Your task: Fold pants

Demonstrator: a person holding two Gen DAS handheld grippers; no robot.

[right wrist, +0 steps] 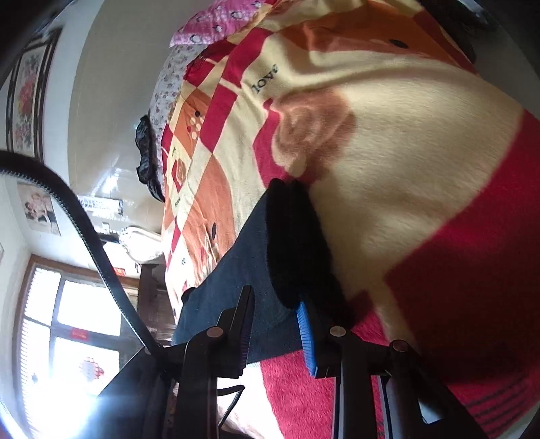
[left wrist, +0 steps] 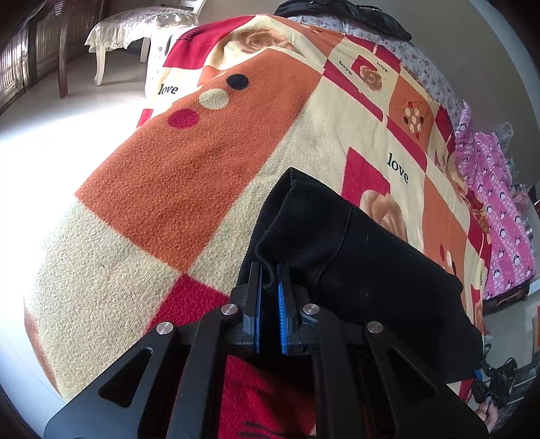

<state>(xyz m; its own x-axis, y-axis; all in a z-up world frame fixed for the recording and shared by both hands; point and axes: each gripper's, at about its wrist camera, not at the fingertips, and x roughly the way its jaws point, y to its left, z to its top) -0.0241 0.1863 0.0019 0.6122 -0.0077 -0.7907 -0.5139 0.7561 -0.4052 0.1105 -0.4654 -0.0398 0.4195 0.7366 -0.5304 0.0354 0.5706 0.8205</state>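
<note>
A bed carries everything, spread with a fleece blanket point(left wrist: 209, 175) in orange, cream and red squares with roses and "love" lettering; black pants point(left wrist: 354, 256) lie on its near right part; pink bedding point(left wrist: 499, 202) lies at the far right edge.

This is a bedroom in a home. A bed fills most of both views, covered by a fleece blanket point(left wrist: 216, 162) in orange, cream and red squares with roses and the word "love". A pink patterned quilt point(left wrist: 499, 209) lies at the right edge. At upper left stands a small white table with a lace cloth point(left wrist: 135, 23). Framed pictures point(right wrist: 28, 91) hang on the wall, and a wooden-framed window point(right wrist: 67, 324) glows at lower left.
</note>
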